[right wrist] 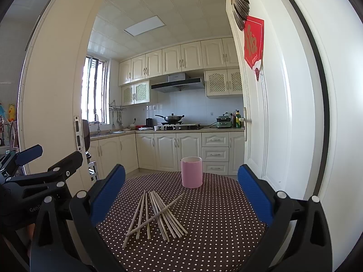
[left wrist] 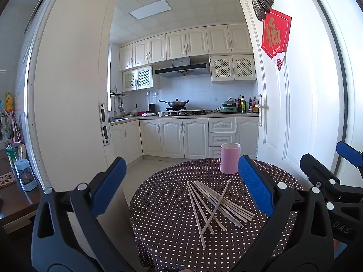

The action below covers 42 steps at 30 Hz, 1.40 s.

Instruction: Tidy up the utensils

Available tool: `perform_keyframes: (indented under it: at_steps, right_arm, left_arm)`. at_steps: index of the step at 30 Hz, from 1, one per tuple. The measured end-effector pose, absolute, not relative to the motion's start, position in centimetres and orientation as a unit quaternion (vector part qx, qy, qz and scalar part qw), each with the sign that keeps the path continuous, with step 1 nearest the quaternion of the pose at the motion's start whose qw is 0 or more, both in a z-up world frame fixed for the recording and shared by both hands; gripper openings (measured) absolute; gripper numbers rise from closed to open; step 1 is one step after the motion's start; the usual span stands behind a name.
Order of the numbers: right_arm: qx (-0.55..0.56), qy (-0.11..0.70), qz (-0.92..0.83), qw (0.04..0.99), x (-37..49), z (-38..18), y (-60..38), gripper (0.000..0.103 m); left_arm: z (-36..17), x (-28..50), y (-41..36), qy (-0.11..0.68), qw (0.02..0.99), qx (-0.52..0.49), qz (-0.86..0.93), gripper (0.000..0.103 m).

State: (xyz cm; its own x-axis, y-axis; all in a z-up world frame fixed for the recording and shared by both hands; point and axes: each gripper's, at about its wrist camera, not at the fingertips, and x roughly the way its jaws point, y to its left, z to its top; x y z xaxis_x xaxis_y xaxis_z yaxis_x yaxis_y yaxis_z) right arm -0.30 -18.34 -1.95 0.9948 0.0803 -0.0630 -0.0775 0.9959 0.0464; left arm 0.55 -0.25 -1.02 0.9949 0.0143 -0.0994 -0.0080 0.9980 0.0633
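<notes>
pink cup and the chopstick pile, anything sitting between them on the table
Nothing: only bare dotted tablecloth separates the pink cup from the chopsticks, seen in both wrist views.

Left gripper (left wrist: pixel 181 185) held level and raised, pointing forward, jaws spread wide with nothing between the blue pads (left wrist: pixel 109 181); black frame arms and silver pivot pins visible at both lower corners of the left wrist view. Right gripper (right wrist: pixel 181 190) in the same attitude, level and forward-facing, jaws fully apart and empty, blue pads (right wrist: pixel 254 195) facing inward. Positioned side by side and apart: right gripper visible at the right edge of the left wrist view, left gripper at the left edge of the right wrist view, both also spread there.
</notes>
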Motion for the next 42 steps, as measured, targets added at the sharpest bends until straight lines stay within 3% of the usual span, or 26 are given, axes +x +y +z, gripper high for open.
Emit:
perform_keyframes:
  at_steps: [17, 26, 33, 36, 38, 42]
  right_arm:
    - [0.036, 0.057, 0.062, 0.996, 1.7, -2.6, -18.8, 0.096]
    - [0.089, 0.167, 0.123, 0.974, 8.7, -4.8, -20.5, 0.096]
    - [0.053, 0.246, 0.089, 0.964, 14.1, -7.4, -21.5, 0.096]
    - [0.029, 0.272, 0.075, 0.959, 16.0, -8.6, -21.9, 0.095]
    - [0.019, 0.286, 0.074, 0.955, 17.1, -9.3, -22.1, 0.095]
    - [0.03, 0.32, 0.083, 0.943, 19.5, -10.8, -23.1, 0.076]
  left_arm:
    - [-1.2, 2.4, -0.3, 0.071, 0.997, 0.033, 0.002, 0.097]
    - [-2.5, 9.5, 0.5, 0.181, 0.982, 0.032, -0.041, 0.097]
    - [-5.9, 18.1, 0.7, 0.313, 0.943, 0.004, -0.116, 0.097]
    - [-7.5, 21.0, -0.6, 0.357, 0.923, 0.011, -0.141, 0.08]
    - [-8.6, 22.9, -1.8, 0.385, 0.909, 0.01, -0.16, 0.063]
    - [-10.0, 25.8, -4.3, 0.417, 0.892, 0.035, -0.169, 0.051]
